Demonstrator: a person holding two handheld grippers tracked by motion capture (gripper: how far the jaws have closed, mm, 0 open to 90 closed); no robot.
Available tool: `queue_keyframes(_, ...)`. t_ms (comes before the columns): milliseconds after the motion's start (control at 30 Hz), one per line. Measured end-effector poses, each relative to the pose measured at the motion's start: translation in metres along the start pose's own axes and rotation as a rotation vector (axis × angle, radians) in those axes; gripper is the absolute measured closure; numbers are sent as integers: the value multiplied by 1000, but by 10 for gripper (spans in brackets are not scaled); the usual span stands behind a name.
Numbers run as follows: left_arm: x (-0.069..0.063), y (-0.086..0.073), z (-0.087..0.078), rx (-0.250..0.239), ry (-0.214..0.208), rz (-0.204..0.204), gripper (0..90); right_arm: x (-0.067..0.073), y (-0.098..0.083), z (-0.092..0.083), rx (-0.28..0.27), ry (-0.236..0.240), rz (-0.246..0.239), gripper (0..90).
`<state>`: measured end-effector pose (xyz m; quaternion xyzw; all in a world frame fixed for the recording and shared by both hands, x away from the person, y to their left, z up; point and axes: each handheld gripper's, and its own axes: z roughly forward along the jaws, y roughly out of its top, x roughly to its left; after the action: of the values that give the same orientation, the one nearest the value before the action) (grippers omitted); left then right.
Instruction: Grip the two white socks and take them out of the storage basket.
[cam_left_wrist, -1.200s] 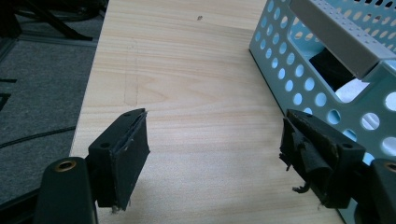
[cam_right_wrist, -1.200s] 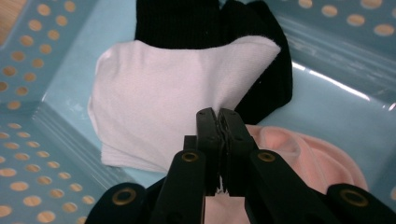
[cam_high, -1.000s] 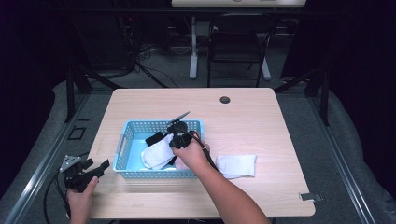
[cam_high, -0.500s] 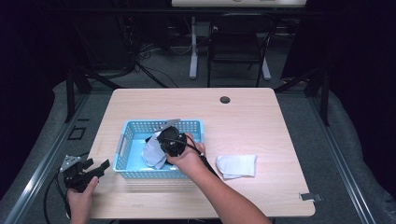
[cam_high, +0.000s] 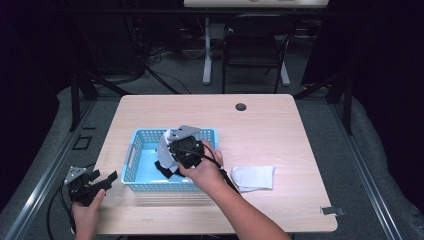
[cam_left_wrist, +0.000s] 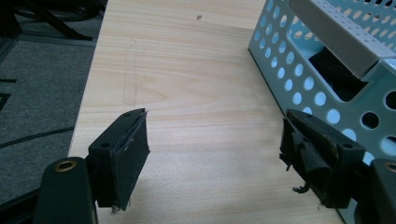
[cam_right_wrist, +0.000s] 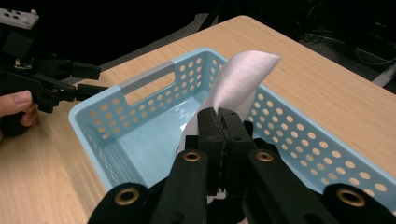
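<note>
My right gripper pinches a white sock over the blue basket, fingers clamped tight on the cloth, whose lower end is hidden behind them. From the high view, the gripper and my hand cover most of the sock and part of a dark item on the basket floor that I cannot identify. My left gripper rests at the counter edge beside the basket, fingers wide and holding nothing. A second white cloth lies folded on the counter to the right, its make unclear.
</note>
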<state>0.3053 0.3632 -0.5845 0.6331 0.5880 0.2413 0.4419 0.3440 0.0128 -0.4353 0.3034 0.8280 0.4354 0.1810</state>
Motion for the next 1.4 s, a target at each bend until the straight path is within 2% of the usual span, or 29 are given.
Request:
queue_keyframes(300,0,0,0,0,1,-1,234,-7,3,-21,-36,-2,6,890)
queue_keyframes(767,0,0,0,0,2,1,233,-22,3,-74,-96,-21,25,890)
queue_keyframes(933,0,0,0,8,4,5,233,-27,-4,-93,-114,-40,35,890)
queue_keyframes(1100,-1,0,0,9,5,5,234,-37,-15,-116,-127,-80,48,890)
queue_keyframes(1400,-1,0,-1,7,7,3,234,-54,-38,-145,-141,-138,97,890)
